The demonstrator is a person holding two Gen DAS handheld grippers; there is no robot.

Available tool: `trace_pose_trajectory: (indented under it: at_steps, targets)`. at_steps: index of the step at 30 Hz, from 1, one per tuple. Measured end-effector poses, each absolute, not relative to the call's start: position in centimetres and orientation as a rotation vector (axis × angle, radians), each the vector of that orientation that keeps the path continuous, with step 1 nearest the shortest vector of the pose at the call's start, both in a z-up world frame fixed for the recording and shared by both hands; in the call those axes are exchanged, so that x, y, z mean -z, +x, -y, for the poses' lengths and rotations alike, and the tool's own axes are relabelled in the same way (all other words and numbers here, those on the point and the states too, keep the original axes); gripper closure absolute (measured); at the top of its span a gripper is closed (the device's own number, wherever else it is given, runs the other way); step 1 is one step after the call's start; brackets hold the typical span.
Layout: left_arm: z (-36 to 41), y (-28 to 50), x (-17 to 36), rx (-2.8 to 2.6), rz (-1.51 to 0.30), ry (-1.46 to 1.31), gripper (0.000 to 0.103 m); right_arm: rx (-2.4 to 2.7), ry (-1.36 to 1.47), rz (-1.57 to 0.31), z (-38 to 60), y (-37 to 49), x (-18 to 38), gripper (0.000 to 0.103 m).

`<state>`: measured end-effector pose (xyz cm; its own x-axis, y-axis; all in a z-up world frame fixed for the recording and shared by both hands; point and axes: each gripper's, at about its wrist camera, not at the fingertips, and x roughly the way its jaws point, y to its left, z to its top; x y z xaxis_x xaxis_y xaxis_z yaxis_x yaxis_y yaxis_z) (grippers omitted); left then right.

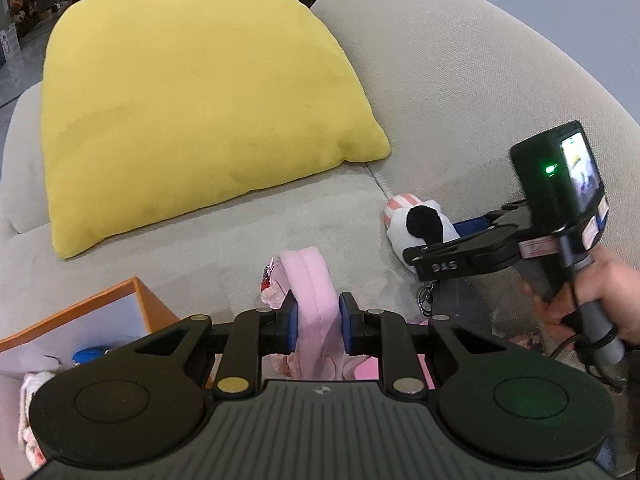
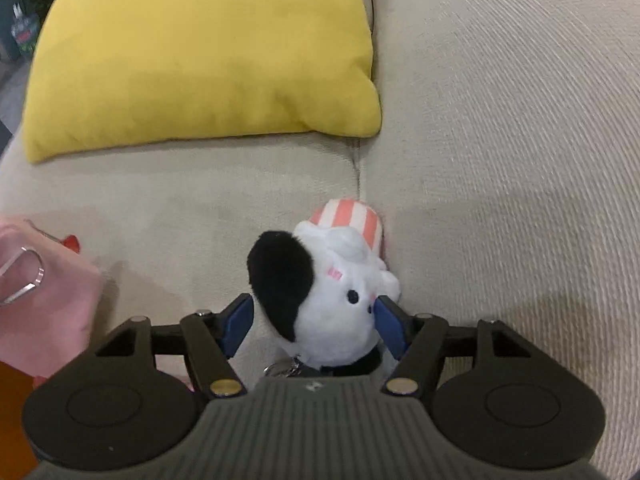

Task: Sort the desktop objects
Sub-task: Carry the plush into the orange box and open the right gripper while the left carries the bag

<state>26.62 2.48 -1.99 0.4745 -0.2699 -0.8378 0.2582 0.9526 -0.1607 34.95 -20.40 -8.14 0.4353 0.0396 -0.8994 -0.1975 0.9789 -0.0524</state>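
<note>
Left gripper [image 1: 318, 322] clamped on pink pouch [image 1: 316, 300], just beside orange box [image 1: 152, 304], likely for dropping in. Right gripper [image 2: 314, 326] spread wide around plush [image 2: 324, 296], gripping nothing yet; plush beyond box, on sofa [image 2: 500, 160].

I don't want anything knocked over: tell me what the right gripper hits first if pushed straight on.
The right gripper would most likely meet the plush dog keychain first; it already sits between the open jaws on the sofa.

A yellow pillow [image 1: 192, 108] lies on a grey sofa [image 1: 460, 80], a white-and-black plush [image 2: 320, 296] has an orange-striped cap, the pouch [image 1: 316, 300] is pink, and the box [image 1: 120, 308] at 8 o'clock seems orange-rimmed.
</note>
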Motion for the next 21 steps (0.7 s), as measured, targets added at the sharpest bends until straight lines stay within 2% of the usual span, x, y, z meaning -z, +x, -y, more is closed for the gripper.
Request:
trace_pose_trajectory:
  at_steps: [2,4,11,21]
  targets:
    - [-2.4,26.8,2.1,0.326,-1.024,-0.022,0.08,-0.132,-0.184,-1.111,20.0,35.2,8.5,0.033]
    - [-2.4,26.8,2.1,0.328,-1.022,-0.03,0.08,-0.11,-0.212,-1.102,19.8,35.2,8.8,0.04]
    - [-3.2,25.1,0.1,0.312,-0.989,-0.042,0.08,-0.117,-0.195,-1.083,20.1,34.7,8.1,0.047]
    - [-6.0,17.3,-8.6,0.298,-0.807,-0.046,0.08,-0.226,-0.127,-0.913,18.1,29.0,-1.9,0.047]
